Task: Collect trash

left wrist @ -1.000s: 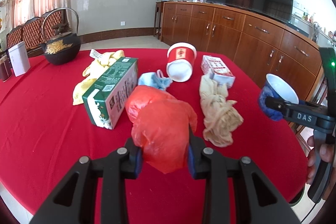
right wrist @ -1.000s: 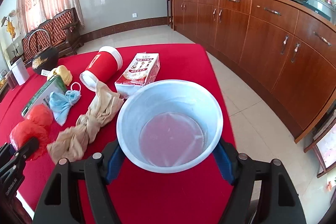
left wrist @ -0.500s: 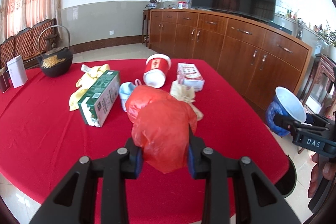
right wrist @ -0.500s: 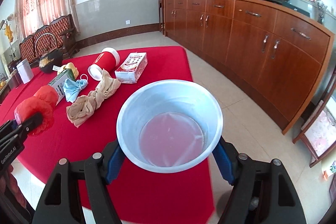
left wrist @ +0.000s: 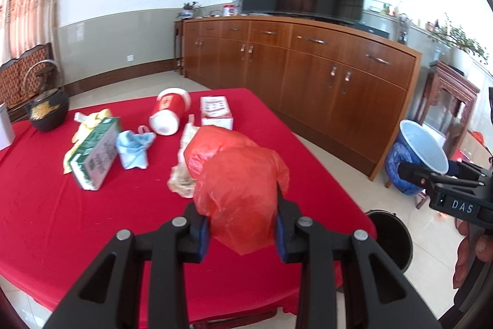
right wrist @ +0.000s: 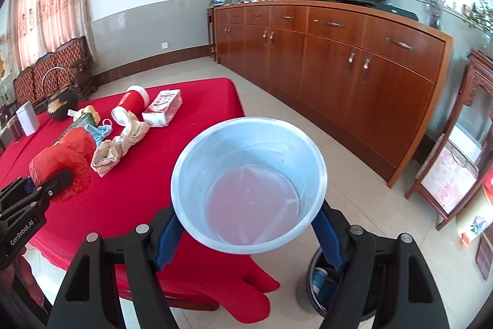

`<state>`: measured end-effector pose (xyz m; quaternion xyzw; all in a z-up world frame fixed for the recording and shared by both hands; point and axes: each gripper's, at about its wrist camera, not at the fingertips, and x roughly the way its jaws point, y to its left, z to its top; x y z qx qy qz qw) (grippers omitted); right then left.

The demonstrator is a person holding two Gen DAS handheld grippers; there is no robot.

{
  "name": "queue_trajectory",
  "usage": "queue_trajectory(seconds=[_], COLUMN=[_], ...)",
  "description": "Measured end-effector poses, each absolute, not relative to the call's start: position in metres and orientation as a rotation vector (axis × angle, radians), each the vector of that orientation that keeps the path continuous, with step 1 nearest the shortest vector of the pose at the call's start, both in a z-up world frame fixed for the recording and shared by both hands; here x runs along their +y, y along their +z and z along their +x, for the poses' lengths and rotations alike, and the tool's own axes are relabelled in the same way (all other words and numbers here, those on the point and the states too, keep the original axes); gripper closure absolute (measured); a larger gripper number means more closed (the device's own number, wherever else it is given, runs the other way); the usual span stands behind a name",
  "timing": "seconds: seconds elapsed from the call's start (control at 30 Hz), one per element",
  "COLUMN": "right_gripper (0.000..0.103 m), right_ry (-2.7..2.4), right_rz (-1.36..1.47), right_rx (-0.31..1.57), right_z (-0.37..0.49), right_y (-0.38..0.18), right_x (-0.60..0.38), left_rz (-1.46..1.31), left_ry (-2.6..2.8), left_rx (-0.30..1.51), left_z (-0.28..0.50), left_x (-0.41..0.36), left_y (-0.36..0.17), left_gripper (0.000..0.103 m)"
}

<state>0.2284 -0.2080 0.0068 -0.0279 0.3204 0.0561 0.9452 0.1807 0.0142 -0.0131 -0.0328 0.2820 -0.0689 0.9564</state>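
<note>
My left gripper (left wrist: 240,228) is shut on a crumpled red plastic bag (left wrist: 240,184) and holds it above the front of the red table (left wrist: 61,221). It also shows in the right wrist view (right wrist: 58,171). My right gripper (right wrist: 246,232) is shut on a blue paper cup (right wrist: 249,184), seen too in the left wrist view (left wrist: 416,156), off the table's right edge over the floor. A black trash bin (left wrist: 391,239) stands on the floor by the table corner, partly hidden below the cup in the right wrist view (right wrist: 323,285).
On the table lie a green carton (left wrist: 95,153), a blue face mask (left wrist: 134,147), a beige cloth (right wrist: 120,147), a red cup on its side (left wrist: 169,113), a white-red box (left wrist: 215,111), a yellow cloth (left wrist: 89,119) and a black kettle (left wrist: 47,110). A wooden sideboard (left wrist: 308,76) lines the right wall.
Both grippers have pulled back and lifted away from the table with their loads. The right gripper with the cup has moved right, past the table edge; the trash bin has come into view.
</note>
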Motion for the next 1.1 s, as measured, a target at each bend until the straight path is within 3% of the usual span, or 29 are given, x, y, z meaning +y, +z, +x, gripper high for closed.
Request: queue_trajectory(seconds=[1.1], right_gripper=[0.026], right_ry=[-0.152], right_rz=[0.052], right_rx=[0.68], right_z=[0.163], right_y=[-0.016], right_x=[-0.388], left_rz=[0.081], left_ry=[-0.478], left_rx=[0.618], left_z=[0.182], left_x=[-0.163], left_y=[-0.027], left_gripper=[0.069])
